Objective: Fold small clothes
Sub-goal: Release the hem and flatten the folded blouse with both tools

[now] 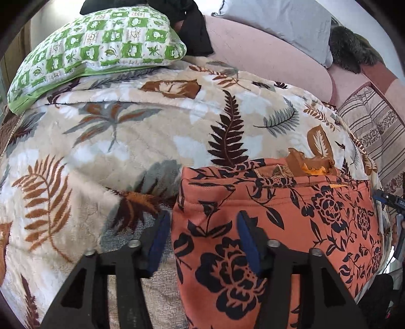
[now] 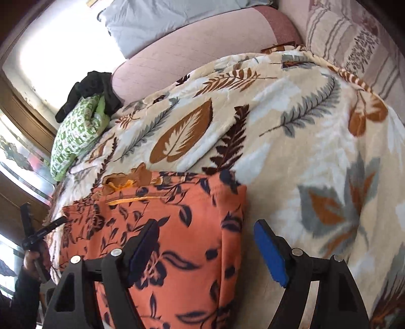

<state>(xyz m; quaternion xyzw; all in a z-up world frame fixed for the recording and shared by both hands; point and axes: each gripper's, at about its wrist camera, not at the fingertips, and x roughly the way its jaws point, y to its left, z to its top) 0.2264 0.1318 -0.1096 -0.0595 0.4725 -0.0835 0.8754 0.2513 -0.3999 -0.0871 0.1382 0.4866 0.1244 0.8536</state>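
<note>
An orange garment with a dark floral print (image 1: pixel 278 227) (image 2: pixel 182 217) lies folded flat on a leaf-patterned blanket (image 1: pixel 121 141) (image 2: pixel 316 121). A bunched orange-brown part pokes out at its far edge (image 1: pixel 311 164). My left gripper (image 1: pixel 202 243) hangs open just above the garment's left edge, one finger over the blanket and the other over the cloth. My right gripper (image 2: pixel 206 248) is open wider and straddles the garment's right edge in the same way. Neither pair of pads presses on the fabric. Each view catches the other gripper at its margin.
A green-and-white patterned pillow (image 1: pixel 96 48) (image 2: pixel 76 136) lies at the far left with a black cloth (image 1: pixel 192 27) (image 2: pixel 91 88) behind it. A pink padded backrest (image 1: pixel 265 55), a grey pillow (image 1: pixel 283 20) and a striped quilt (image 1: pixel 374 126) border the far side. A hand (image 2: pixel 35 263) shows at the left.
</note>
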